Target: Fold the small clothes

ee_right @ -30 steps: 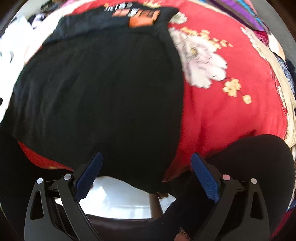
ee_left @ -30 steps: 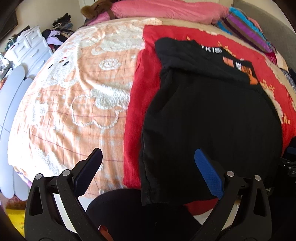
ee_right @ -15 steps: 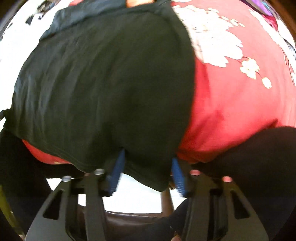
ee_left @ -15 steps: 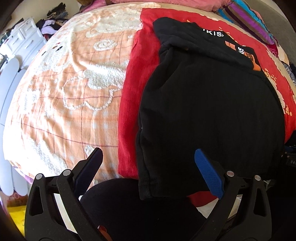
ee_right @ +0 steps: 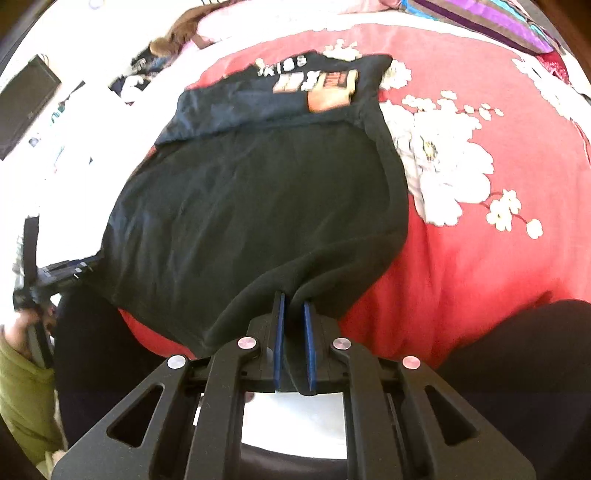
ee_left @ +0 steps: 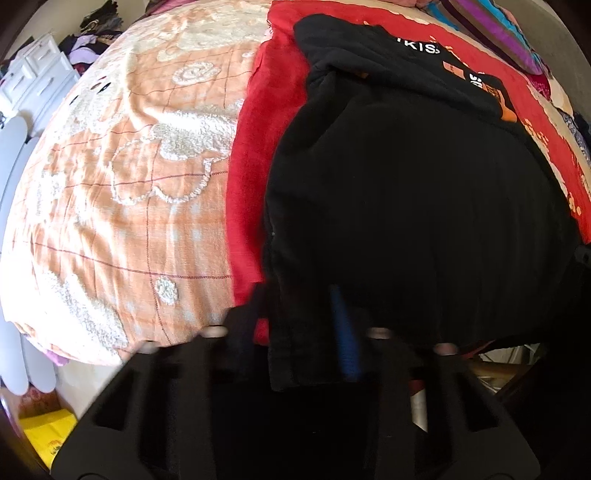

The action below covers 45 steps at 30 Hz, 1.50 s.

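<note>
Right gripper [ee_right: 293, 314] clamped on the near hem of the black t-shirt [ee_right: 258, 206], fabric bunched between the blue pads [ee_right: 280, 332]. Left gripper [ee_left: 295, 332] closing on the hem's other near corner, cloth between its jaws, blurred. Shirt lies on the red floral blanket [ee_right: 461, 258] at the bed's near edge, printed chest folded over at its far end. Peach blanket [ee_left: 129, 184] alongside; striped pillow [ee_right: 480, 18] at the far edge.
</note>
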Motion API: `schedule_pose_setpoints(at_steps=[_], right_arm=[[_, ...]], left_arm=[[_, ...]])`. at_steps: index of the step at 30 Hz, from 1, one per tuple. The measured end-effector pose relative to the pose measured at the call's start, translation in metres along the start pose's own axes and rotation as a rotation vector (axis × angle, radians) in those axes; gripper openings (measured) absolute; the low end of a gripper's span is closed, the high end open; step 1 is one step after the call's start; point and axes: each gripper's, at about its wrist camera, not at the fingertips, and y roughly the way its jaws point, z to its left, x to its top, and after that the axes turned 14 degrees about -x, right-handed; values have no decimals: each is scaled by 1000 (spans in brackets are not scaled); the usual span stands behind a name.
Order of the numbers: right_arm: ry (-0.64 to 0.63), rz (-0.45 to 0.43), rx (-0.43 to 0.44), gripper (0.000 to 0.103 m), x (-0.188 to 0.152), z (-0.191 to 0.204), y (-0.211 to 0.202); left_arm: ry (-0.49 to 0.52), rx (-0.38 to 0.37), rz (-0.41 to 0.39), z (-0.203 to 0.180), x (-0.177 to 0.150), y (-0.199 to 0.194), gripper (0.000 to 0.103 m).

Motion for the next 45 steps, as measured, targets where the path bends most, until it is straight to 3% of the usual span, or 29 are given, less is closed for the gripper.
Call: schedule_pose_setpoints(at_steps=[6,13,18,23,32,38,45], right_arm=[[51,-96,57,8,20,-3,-11],[134,-148,127,8,35,-29,-17],[228,-185,205,8,51,-54,-24],[276,-239,249,7,82,-71,-26],[257,-331,167,3,148,-85,-7],[279,-326,120,3,187,-92,27],[320,-295,79,3,225,-103,70]], left_arm=[[26,-26,-42,-5,0,-10,4],[-27,-164,-181,0,18,-39,3],[-80,-249,-255,0,49,-52,3],[-121,-267,-326,1,89,-54,3],[-238,-292,-441,22,158,-40,3],[-301,-316,-450,35,193,-11,3],[-337,-297,-437,52,223,29,3]])
